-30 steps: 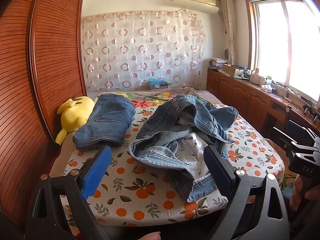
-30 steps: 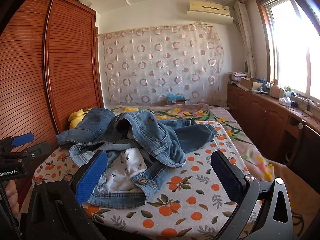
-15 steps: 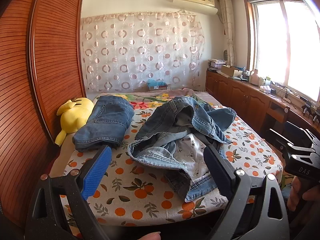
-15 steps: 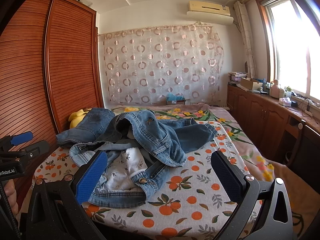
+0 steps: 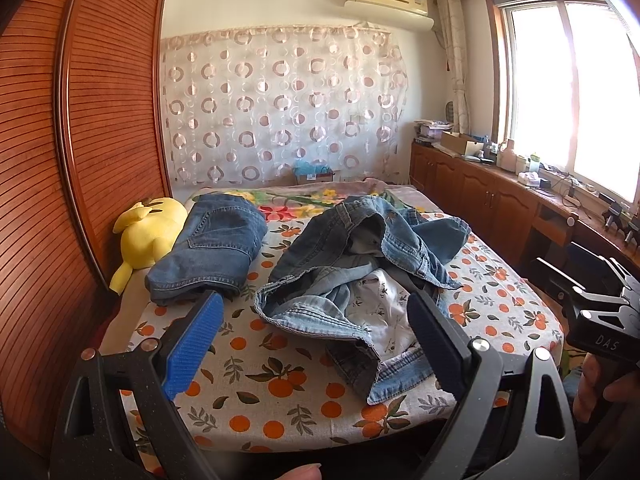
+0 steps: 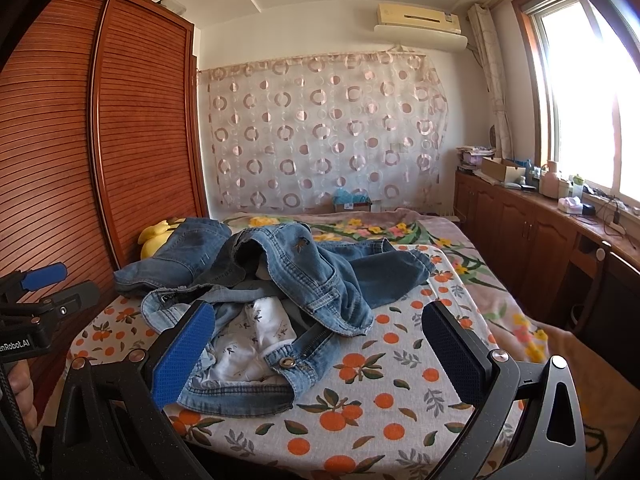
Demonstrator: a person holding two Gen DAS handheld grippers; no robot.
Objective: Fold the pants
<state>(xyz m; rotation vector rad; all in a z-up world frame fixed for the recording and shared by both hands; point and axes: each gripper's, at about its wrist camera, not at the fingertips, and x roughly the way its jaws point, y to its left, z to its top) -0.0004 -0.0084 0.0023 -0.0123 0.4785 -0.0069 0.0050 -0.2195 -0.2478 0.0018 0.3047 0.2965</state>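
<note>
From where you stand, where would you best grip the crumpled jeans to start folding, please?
Probably the waistband by the metal button of the crumpled jeans. It lies at the near edge of the heap, facing the open right gripper, so come in low from the foot of the bed.

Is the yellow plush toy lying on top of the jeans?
No, the yellow plush toy lies beside the folded jeans, against the wardrobe.

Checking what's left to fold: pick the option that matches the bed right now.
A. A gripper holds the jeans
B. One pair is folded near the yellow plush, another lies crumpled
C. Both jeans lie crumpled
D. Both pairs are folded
B: the folded jeans sit beside the yellow plush, while the crumpled jeans sprawl mid-bed; both grippers' jaws are open and empty.
</note>
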